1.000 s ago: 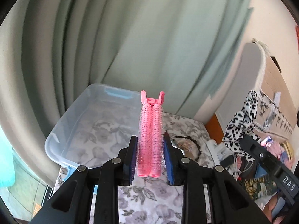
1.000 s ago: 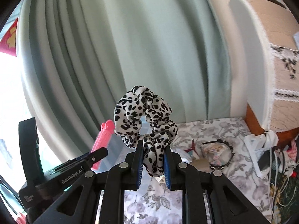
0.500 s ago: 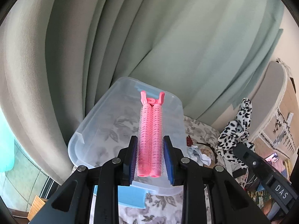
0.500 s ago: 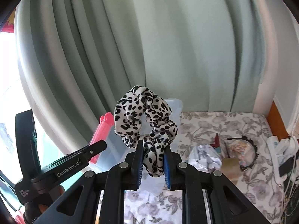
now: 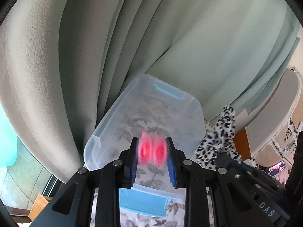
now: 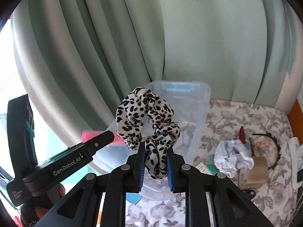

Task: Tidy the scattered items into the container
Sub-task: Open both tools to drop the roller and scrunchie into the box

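Clear plastic container (image 5: pixel 191 102) holds nothing yet; left gripper (image 5: pixel 152 151) clamps pink roller clip (image 5: pixel 152 149), right gripper (image 6: pixel 155 160) clamps leopard scrunchie (image 6: pixel 145 117), clutter (image 6: pixel 233 157) remaining at 3 o'clock.

Left wrist view: looks forward and downward along the left gripper (image 5: pixel 152 154), close above the clear container (image 5: pixel 171 117), with the green curtain (image 5: pixel 151 37) behind. Right wrist view: looks forward and downward along the right gripper (image 6: pixel 155 156) from just right of the left one, taking in the container (image 6: pixel 198 113), the curtain (image 6: pixel 170 28) and the floral cloth (image 6: pixel 246 113). Shared: container, curtain and cloth; each view also catches the other gripper at its side edge.
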Available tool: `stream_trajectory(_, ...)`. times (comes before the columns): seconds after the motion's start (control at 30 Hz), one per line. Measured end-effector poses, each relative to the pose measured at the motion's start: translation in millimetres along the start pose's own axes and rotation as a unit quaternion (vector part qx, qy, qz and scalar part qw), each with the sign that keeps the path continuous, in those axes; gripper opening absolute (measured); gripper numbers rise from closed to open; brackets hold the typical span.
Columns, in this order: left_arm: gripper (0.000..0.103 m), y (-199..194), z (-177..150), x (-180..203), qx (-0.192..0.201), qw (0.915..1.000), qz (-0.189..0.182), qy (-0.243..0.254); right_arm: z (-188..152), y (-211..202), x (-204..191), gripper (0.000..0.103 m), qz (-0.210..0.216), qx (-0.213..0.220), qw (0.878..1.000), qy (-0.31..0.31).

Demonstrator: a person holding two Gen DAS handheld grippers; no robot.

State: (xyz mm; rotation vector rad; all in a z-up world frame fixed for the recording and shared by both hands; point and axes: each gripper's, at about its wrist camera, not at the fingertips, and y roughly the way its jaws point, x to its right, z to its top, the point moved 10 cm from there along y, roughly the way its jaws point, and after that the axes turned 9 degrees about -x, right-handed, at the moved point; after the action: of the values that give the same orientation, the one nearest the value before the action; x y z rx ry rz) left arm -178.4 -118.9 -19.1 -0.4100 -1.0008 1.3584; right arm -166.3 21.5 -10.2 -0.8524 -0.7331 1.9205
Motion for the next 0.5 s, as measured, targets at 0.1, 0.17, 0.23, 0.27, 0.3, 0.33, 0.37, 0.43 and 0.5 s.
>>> stream_trajectory(0.1,0.028,0.4,-1.6,-1.9,-0.001,1.0000,0.003,0.000,-1.8,6.9,-1.7,0.023,0.006,-0.008,1.000,0.000)
stream_trajectory(0.17,0.028,1.5,-1.3,-1.9,-0.002,1.0000,0.006,0.000,-3.3,9.0,-2.0,0.024,0.005,-0.011,1.000,-0.002)
stream_trajectory(0.23,0.035,2.6,-1.0,-1.5,-0.003,1.0000,0.007,-0.002,-4.3,11.0,-1.6,0.026,0.005,-0.014,1.000,-0.005)
stream_trajectory(0.27,0.038,2.4,-0.9,-0.3,-0.003,1.0000,0.007,-0.004,-4.4,11.8,-0.8,0.029,0.004,-0.014,1.000,-0.006)
stream_trajectory(0.3,0.043,1.4,-0.4,1.0,-0.003,1.0000,0.006,-0.004,-3.9,12.5,-0.3,0.030,0.004,-0.014,1.000,-0.007)
stream_trajectory(0.33,0.047,0.4,-0.3,1.7,-0.003,1.0000,0.006,-0.004,-2.8,13.6,-0.6,0.032,0.006,-0.013,1.000,-0.007)
stream_trajectory(0.37,0.048,-0.7,-0.3,1.4,-0.002,1.0000,0.006,-0.004,-1.8,13.8,0.7,0.034,0.007,-0.012,1.000,-0.007)
stream_trajectory(0.43,0.054,-2.9,0.6,0.5,0.000,0.9999,0.011,-0.005,0.8,14.2,3.2,0.039,0.007,-0.009,1.000,-0.008)
stream_trajectory(0.5,0.058,-5.7,1.3,-0.9,0.002,0.9999,0.013,-0.009,1.5,11.4,2.2,0.044,0.007,-0.004,1.000,-0.009)
